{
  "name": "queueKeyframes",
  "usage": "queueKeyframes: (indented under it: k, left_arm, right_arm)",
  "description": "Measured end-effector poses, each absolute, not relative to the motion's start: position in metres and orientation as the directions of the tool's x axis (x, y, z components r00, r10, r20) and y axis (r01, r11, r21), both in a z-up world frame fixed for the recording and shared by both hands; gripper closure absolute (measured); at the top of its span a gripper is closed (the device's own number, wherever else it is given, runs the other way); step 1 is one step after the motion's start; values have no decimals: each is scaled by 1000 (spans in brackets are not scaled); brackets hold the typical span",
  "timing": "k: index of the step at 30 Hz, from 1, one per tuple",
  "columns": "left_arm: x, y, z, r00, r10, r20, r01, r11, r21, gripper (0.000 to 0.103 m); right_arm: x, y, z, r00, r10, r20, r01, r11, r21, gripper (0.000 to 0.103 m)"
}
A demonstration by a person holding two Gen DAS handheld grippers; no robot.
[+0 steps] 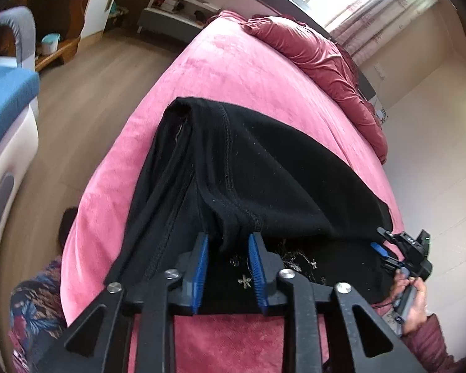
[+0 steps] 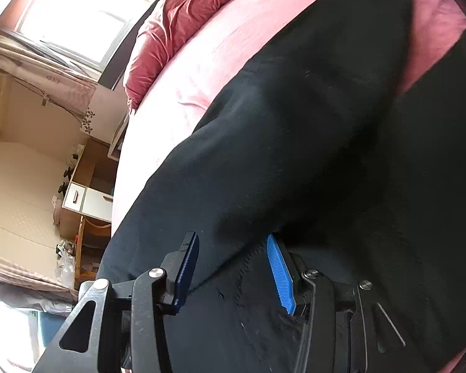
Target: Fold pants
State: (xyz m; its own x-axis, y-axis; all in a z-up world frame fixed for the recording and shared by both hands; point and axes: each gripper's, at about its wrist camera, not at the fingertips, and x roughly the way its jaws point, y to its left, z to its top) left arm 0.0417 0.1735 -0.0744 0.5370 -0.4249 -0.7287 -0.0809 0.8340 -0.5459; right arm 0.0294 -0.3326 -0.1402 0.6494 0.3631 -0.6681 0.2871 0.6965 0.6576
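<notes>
Two grippers sit low over black pants (image 1: 264, 161) spread on a pink bed cover (image 1: 220, 71); pants lie folded over, top layer running from near edge toward far end of bed, stitched seam visible down the middle; lower layer with small pale embroidery shows under the near edge. Left gripper (image 1: 228, 245) jaws partly spread; a bunched fold of pants fabric hangs between the blue pads (image 1: 203, 267), gap visible on each side, so not pinched. Right gripper (image 2: 233, 261) jaws apart too, wider; black cloth lies between and under the blue pads (image 2: 281, 273), pads not pressing on it; view slightly blurred. In left wrist view, right gripper (image 1: 388, 248) sits at pants' right near corner, held by a hand (image 1: 414, 304) in a dark red quilted sleeve. Crumpled dark red quilt (image 1: 323, 62) is piled at far end of bed, well apart from pants; wood floor (image 1: 87, 99) left of bed; bright window (image 2: 74, 15) beyond.
</notes>
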Motion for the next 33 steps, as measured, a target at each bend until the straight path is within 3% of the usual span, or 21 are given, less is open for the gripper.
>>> queueKeyframes:
  k: [3, 8, 15, 19, 21, 28, 33]
  left_arm:
    - [36, 177, -74, 530, -482, -697, -88, 786, -611, 65]
    - [33, 177, -79, 507, -538, -673, -124, 727, -675, 60]
    - [45, 177, -88, 518, -490, -701, -195, 730, -655, 62]
    - [57, 174, -79, 540, -458, -706, -175, 760, -626, 89]
    - [62, 172, -75, 539, -461, -705, -158, 767, -622, 92]
    - [74, 184, -63, 575, -442, -689, -154, 768, -621, 99]
    - [84, 203, -29, 653, -441, -616, -106, 752, -650, 99]
  right_arm:
    - [42, -327, -146, 643, 357, -678, 301, 696, 652, 56]
    - [46, -330, -151, 642, 366, -673, 304, 684, 663, 56]
    - [44, -335, -149, 650, 372, -663, 289, 686, 668, 60]
    - [44, -346, -150, 666, 383, -641, 303, 646, 700, 63]
    - [46, -346, -147, 663, 371, -650, 300, 663, 685, 89]
    - [49, -340, -116, 674, 342, -655, 252, 728, 638, 95]
    - [38, -338, -72, 722, 338, -603, 170, 759, 629, 96]
